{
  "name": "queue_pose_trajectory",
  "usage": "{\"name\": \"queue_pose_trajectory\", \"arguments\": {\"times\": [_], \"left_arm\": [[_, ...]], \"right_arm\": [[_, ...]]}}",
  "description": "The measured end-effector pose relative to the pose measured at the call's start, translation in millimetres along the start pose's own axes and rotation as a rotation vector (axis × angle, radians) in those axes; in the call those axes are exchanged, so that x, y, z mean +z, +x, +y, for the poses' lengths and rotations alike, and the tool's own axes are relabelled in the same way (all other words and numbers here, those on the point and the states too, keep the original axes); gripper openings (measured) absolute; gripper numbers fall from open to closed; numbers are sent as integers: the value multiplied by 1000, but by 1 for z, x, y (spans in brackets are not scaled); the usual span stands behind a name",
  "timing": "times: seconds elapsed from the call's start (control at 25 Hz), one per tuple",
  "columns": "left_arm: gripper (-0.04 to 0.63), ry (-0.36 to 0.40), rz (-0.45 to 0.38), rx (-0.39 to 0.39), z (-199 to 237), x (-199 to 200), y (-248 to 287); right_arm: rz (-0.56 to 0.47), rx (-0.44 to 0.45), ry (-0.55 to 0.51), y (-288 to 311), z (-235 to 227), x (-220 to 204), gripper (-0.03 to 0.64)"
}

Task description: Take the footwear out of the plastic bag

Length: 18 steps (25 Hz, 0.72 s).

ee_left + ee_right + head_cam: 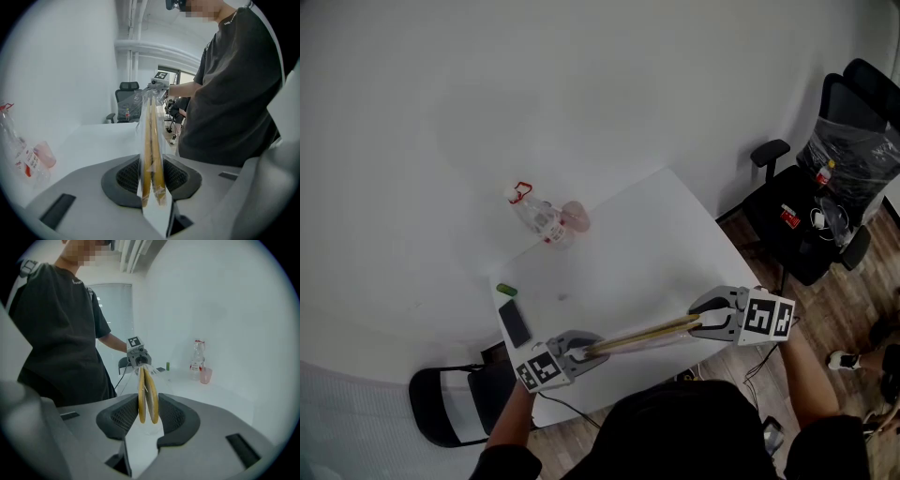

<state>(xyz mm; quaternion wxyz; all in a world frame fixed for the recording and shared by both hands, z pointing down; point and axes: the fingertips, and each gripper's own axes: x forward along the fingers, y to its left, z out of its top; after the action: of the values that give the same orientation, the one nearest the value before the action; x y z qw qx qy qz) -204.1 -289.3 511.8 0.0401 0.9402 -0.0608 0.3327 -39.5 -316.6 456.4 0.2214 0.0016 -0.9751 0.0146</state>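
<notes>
Here the person holds a flat pair of yellow footwear in a clear bag, stretched in the air between the two claws above the near edge of the white bench. The left claw is closed on the bag at the left end, and its own view shows both soles inside the plastic, pinched edge-on between the dark pads. The right claw is closed on the footwear at the right end; in its view the two thin soles stand side by side between the pads, each against its pad. Some clear plastic shows just below them, but I cannot tell whether it lies between pad and sole. The footwear runs nearly level from claw to claw, the right end a little farther. On the far side of the bench stand a clear bottle with a red cap ring and, just to its right, a pink cup. Near the left edge lie a dark phone and a small green thing. A black chair with clutter on it stands on the wooden floor to the right.
</notes>
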Motion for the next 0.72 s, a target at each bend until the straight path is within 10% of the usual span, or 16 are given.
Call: {"name": "queue_pose_trajectory", "arguments": {"times": [0.72], "left_arm": [[124,-12,-39,-9,5,13,16]], "right_arm": [[40,-11,-89,10,2,3,72]]}}
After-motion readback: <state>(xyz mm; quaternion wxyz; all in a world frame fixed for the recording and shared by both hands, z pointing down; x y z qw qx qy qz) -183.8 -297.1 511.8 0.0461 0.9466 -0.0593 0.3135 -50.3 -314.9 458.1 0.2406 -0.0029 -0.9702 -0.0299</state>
